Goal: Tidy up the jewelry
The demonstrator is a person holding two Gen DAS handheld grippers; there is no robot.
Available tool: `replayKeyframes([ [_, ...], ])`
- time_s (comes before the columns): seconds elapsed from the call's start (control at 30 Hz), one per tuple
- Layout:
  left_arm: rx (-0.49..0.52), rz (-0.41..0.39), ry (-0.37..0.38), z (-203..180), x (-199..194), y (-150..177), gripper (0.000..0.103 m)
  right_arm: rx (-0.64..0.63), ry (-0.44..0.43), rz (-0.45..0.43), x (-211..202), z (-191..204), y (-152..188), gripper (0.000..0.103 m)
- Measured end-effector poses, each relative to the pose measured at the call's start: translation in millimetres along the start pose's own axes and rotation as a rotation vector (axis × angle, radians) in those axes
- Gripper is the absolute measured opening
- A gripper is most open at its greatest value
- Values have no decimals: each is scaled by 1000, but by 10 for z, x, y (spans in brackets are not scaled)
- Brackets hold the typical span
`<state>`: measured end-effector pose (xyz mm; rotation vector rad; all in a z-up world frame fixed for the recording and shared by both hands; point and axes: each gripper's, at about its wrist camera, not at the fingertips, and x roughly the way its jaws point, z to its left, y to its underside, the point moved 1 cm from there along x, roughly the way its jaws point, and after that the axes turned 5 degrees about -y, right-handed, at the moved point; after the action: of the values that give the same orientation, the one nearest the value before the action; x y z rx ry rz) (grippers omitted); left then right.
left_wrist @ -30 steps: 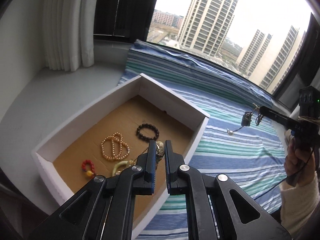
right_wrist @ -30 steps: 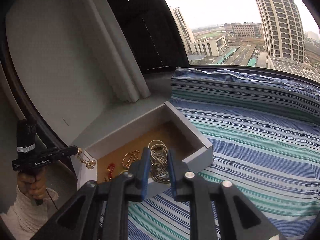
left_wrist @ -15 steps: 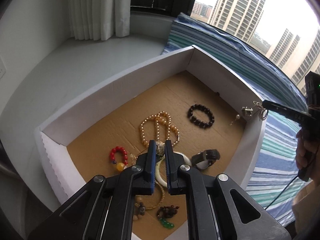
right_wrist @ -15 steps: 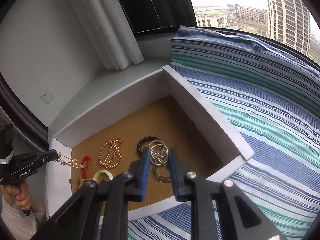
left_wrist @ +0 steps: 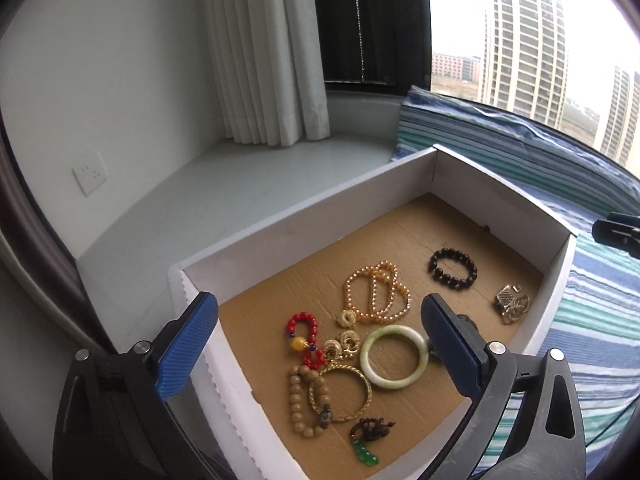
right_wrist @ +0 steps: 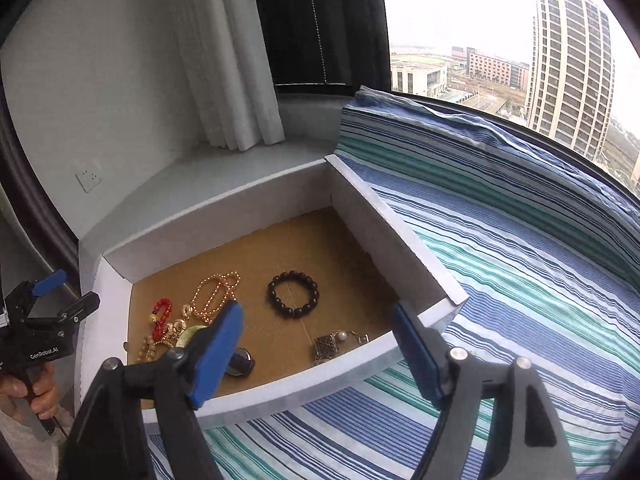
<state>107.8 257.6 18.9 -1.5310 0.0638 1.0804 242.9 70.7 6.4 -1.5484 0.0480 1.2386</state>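
Observation:
A white box [left_wrist: 304, 220] with a brown cardboard floor holds the jewelry; it also shows in the right wrist view [right_wrist: 400, 236]. Inside lie a black bead bracelet [left_wrist: 453, 269], a gold bead necklace [left_wrist: 376, 294], a pale green bangle [left_wrist: 394, 357], a red bead bracelet [left_wrist: 305, 338], gold earrings [left_wrist: 347, 340], a thin gold bangle [left_wrist: 340, 394], a tan bead bracelet [left_wrist: 298, 400] and a silver pendant necklace [left_wrist: 510, 300]. My left gripper [left_wrist: 320, 352] is open and empty above the box's near end. My right gripper [right_wrist: 316, 356] is open and empty over the box's near wall, above the silver pendant [right_wrist: 332, 344].
The box sits on a blue and green striped cloth [right_wrist: 520, 264] beside a white sill [left_wrist: 224, 184]. A white curtain [left_wrist: 272, 52] hangs behind, with a wall socket [left_wrist: 90, 174] at left. A dark green-stone charm [left_wrist: 366, 440] lies near the box's front.
Both grippers have opened. The gold earrings left my left gripper and lie by the green bangle. The silver necklace left my right gripper and lies near the right wall.

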Motion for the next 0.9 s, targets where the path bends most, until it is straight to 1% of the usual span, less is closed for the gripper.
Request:
replayKeyframes([
  [0.07, -41, -33, -5, -18, -174, 41, 101, -26, -9, 10, -46, 117, 40, 78],
  [0.1, -63, -30, -13, -29, -238, 57, 101, -36, -11, 18, -63, 172, 59, 78],
  [0.2, -107, 28, -61, -76, -357, 89, 101, -79, -7, 33, -90, 331, 126, 78],
  [0.27, -99, 78, -61, -128, -395, 107, 101, -115, -4, 39, -95, 428, 163, 79],
  [0.33, -68, 115, -68, -183, -412, 119, 101, -127, -4, 47, -93, 494, 192, 78],
  [0.43, -60, 152, -84, -220, -426, 151, 101, -146, 3, 55, -85, 572, 198, 78],
  [0.63, -91, 182, -86, -218, -438, 209, 101, -189, 39, 61, -70, 674, 193, 78],
  [0.9, -108, 182, -102, -194, -395, 216, 101, -208, 51, 65, -39, 730, 199, 79],
])
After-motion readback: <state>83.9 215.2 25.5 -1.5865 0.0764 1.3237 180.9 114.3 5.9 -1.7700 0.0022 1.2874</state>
